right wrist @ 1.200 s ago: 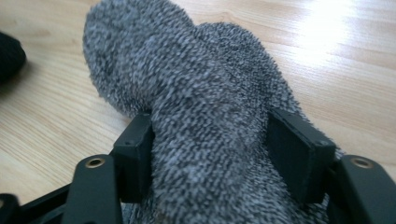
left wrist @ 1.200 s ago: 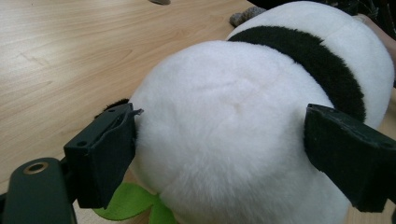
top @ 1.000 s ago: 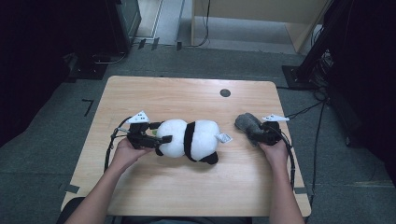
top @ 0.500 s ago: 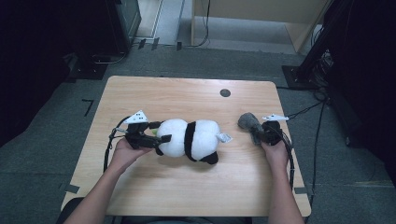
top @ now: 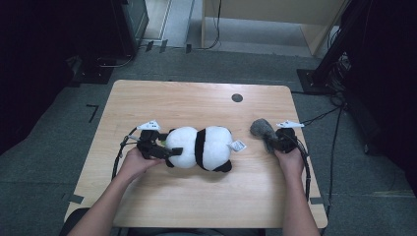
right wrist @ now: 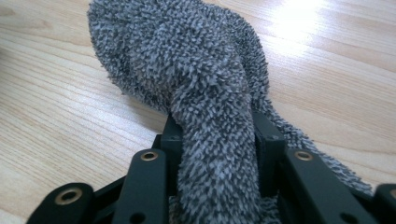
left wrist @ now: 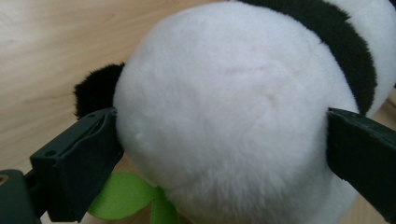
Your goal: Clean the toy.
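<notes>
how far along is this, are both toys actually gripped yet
Done: the right gripper is clamped on the grey fuzzy toy. In hand: the left gripper, its jaws just opened wider, straddles the panda plush; whether the pads press is unclear. Left: both toys lie on the table, nothing lifted.

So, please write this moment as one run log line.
left gripper: jaws just opened wider, astride panda plush | right gripper: shut on grey fuzzy cloth | both on wooden table
</notes>
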The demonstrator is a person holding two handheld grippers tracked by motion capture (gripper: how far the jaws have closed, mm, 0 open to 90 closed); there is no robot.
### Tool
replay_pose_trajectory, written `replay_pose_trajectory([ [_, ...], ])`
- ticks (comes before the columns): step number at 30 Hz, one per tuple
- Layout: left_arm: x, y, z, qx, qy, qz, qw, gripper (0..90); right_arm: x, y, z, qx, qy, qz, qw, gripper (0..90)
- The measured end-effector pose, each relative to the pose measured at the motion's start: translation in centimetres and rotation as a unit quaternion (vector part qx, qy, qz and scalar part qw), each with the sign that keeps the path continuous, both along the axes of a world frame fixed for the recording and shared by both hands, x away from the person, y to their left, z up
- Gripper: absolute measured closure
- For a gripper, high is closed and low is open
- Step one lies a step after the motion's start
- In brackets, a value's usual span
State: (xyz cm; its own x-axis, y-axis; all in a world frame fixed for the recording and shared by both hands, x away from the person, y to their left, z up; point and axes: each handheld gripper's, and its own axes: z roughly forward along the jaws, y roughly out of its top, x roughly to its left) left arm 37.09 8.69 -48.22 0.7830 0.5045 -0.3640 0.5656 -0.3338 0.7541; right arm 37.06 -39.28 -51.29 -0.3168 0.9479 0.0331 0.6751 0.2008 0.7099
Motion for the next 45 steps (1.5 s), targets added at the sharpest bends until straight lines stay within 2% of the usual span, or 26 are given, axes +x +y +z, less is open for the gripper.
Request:
replay_pose_trajectory([
  [3,-0.2,0.0,0.0,-0.005,0.000,0.006,1.0000,11.7,0.0,0.4,-0.1,-0.012,-0.005,0.002,0.9999,59.2],
  [6,-0.4,-0.1,0.0,-0.006,-0.002,0.010,0.9999,16.8,0.1,0.4,0.0,-0.013,-0.004,-0.002,0.9999,61.9],
  [8,-0.5,0.0,-0.1,-0.008,-0.003,0.011,0.9999,18.3,0.1,0.4,0.0,-0.015,-0.002,-0.007,0.9999,66.6],
  [10,-0.4,0.0,-0.1,-0.009,0.000,0.011,0.9999,18.3,0.2,0.3,0.3,-0.005,0.007,-0.015,0.9998,71.1],
  [13,-0.5,0.0,0.0,-0.006,-0.001,0.011,0.9999,18.3,0.2,0.1,0.9,0.000,0.019,-0.019,0.9997,73.2],
  [19,-0.6,0.0,0.1,-0.002,-0.004,0.013,0.9999,18.1,-0.6,0.6,3.4,0.052,0.004,-0.013,0.9986,73.1],
  [24,-0.8,0.1,0.2,0.002,-0.006,0.014,0.9999,18.1,-1.2,2.3,6.4,0.060,-0.013,0.013,0.9980,72.7],
  [28,-1.1,0.1,0.2,0.002,-0.009,0.017,0.9998,18.0,-1.3,4.2,9.1,0.064,-0.021,0.045,0.9967,72.8],
  [30,-1.2,0.1,0.3,0.002,-0.009,0.020,0.9998,18.0,-1.1,5.6,10.6,0.056,-0.028,0.068,0.9957,72.7],
  [33,-1.2,0.1,0.3,0.002,-0.010,0.023,0.9997,18.2,-0.6,7.9,12.7,0.051,-0.034,0.101,0.9930,72.4],
  [36,-1.2,0.1,0.3,0.001,-0.009,0.024,0.9997,18.3,-0.1,10.4,14.3,0.052,-0.040,0.135,0.9887,72.2],
  [40,-1.3,0.1,0.4,-0.001,-0.010,0.025,0.9996,18.4,0.7,14.0,15.5,0.029,-0.030,0.176,0.9835,71.6],
  [43,-1.4,0.0,0.5,0.000,-0.014,0.026,0.9996,18.8,1.4,16.7,15.8,0.006,-0.020,0.205,0.9786,71.3],
  [45,-1.4,0.0,0.5,0.000,-0.016,0.027,0.9995,19.0,1.9,18.3,15.8,0.002,-0.011,0.220,0.9755,71.2],
])
